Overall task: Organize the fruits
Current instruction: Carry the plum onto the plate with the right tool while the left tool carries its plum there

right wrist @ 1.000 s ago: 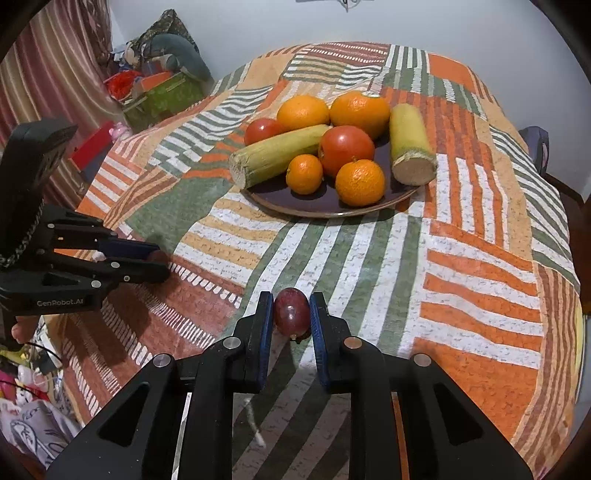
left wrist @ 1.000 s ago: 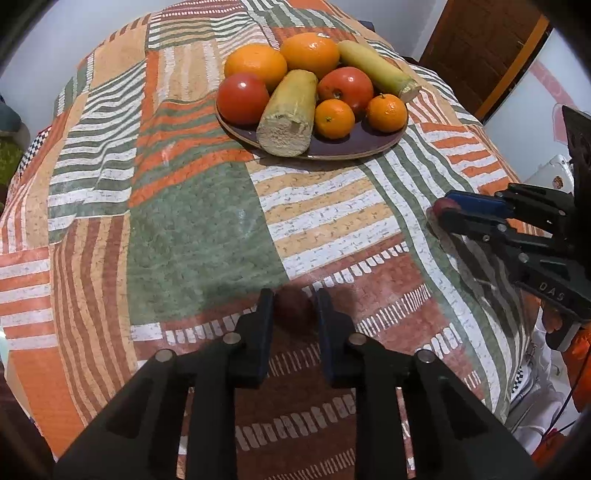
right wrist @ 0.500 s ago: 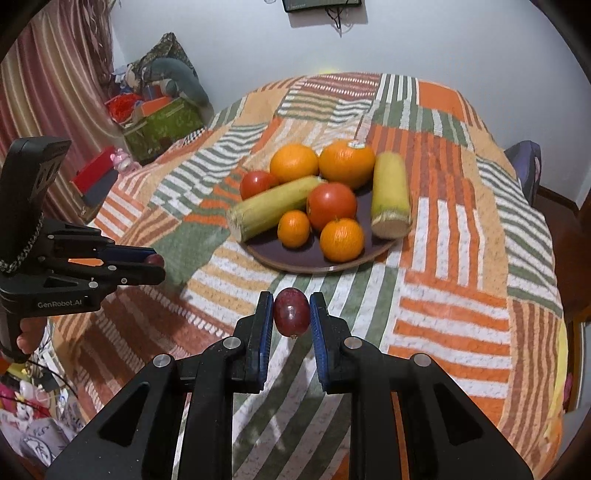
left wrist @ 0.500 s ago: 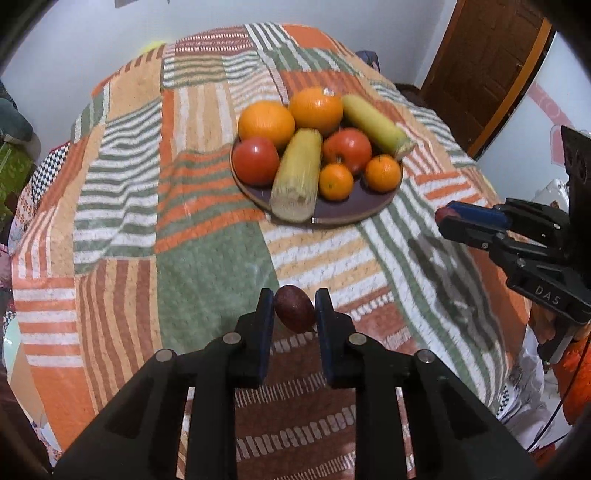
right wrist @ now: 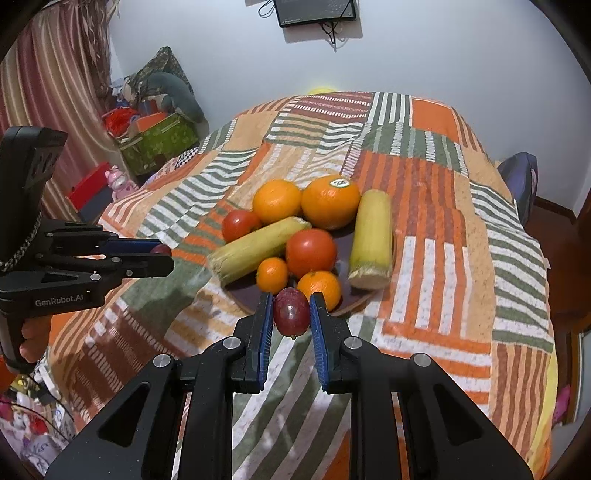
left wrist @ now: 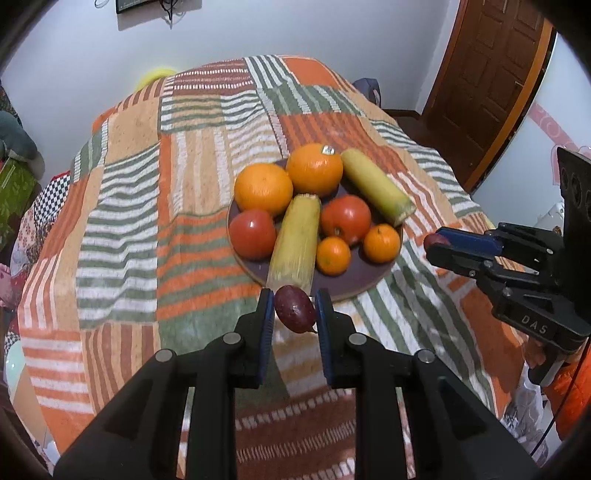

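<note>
We find the left gripper (left wrist: 294, 313) clamped on a purple passion fruit (left wrist: 294, 308), the right gripper (right wrist: 291, 313) clamped on another (right wrist: 291, 311). Just ahead, the brown plate (left wrist: 354, 284) holds oranges, tomatoes and corn. Both fruits remain unplaced.

Round dark-brown plate (left wrist: 351, 284): mostly covered by fruit and corn; near rim hidden behind the held dark-red oval fruit (left wrist: 294, 308).
Black wall screen (right wrist: 316, 11): cut off by the top edge.
Clutter beside striped curtain (right wrist: 147, 122): too small to identify.
</note>
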A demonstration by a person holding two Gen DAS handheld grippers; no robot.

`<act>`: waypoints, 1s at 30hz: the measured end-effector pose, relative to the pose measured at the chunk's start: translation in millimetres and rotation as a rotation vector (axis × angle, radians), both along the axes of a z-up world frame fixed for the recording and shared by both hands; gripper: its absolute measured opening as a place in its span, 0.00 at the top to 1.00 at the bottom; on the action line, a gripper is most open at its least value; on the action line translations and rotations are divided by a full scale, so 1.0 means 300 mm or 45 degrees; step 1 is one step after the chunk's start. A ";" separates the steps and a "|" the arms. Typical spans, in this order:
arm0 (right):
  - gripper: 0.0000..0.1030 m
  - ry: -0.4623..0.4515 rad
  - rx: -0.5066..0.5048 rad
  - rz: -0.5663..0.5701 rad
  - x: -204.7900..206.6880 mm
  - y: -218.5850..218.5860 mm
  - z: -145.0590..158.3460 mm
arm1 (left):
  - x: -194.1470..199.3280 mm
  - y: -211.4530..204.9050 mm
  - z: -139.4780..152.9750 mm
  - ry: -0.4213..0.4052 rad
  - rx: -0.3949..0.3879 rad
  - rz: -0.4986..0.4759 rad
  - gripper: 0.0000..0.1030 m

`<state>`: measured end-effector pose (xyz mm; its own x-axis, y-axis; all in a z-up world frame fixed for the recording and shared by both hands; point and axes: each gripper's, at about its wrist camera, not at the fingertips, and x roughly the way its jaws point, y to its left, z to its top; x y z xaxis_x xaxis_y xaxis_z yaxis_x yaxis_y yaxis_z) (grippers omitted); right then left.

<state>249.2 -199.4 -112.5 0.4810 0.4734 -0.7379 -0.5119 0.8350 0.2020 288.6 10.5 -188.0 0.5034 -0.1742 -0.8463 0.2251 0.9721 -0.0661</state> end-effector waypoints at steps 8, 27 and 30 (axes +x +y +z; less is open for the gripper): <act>0.82 -0.017 0.009 -0.013 0.077 -0.007 -0.003 | 0.078 -0.003 -0.006 -0.044 -0.033 0.001 0.79; 0.82 -0.056 -0.010 -0.003 0.206 0.045 -0.029 | 0.246 0.013 -0.059 -0.069 -0.108 0.089 0.79; 0.82 -0.068 -0.025 0.007 0.230 0.061 -0.033 | 0.266 0.010 -0.064 -0.072 -0.124 0.094 0.79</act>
<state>318.3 -181.2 -122.5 0.5175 0.4619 -0.7203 -0.5262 0.8356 0.1578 368.3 13.4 -207.3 0.5642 -0.2150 -0.7971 0.1592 0.9757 -0.1505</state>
